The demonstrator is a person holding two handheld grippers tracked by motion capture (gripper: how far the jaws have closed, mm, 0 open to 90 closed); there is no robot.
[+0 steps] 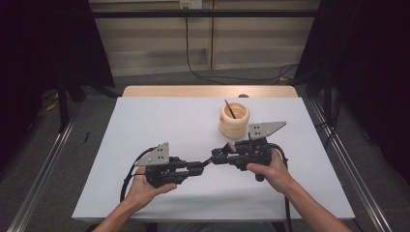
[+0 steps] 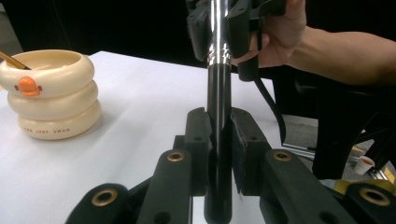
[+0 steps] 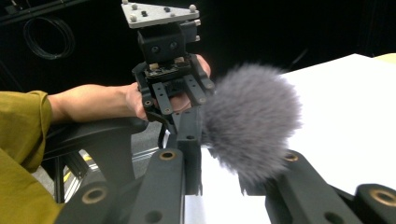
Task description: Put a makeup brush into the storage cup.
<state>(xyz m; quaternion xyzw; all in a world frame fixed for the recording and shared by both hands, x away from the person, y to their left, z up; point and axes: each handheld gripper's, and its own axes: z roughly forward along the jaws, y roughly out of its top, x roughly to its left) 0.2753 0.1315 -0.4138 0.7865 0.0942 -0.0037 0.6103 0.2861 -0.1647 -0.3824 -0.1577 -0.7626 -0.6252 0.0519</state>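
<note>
Table point(image 1: 145, 193): white top, bare except for one cream holder point(image 1: 234, 120) set toward the far side, right of centre. The holder is a stack of three rings, upright, with a thin dark stick leaning inside it point(image 1: 229, 109). In the left gripper view an orange duck mark shows on its side.

Left gripper point(image 1: 205, 164): held level above the near middle of the table, pointing right. Its jaws are clamped on the black handle of a makeup brush point(image 2: 218, 140); the left gripper view shows the pads pressing both sides of the handle, with the chrome ferrule running on toward the other gripper.

Right gripper point(image 1: 218, 157): held level, pointing left, tip to tip with the left one. Its jaws stand on either side of the brush at the ferrule and grey bristle head point(image 3: 252, 119). They are nearly together, and the right gripper view shows the fluffy head bulging out between them, so I judge this a grip on the brush.

Brush: off the table, spanning the two grippers, just in front of the holder and apart from it.

Step in hand, as judged: a handover of the brush from left to right. The next move calls for the left jaws to let go only once the right grip is firm, then for the brush to be tipped upright and lowered handle first into the holder's mouth, clear of the stick. Risk: a hold on the soft bristles may slip.
</note>
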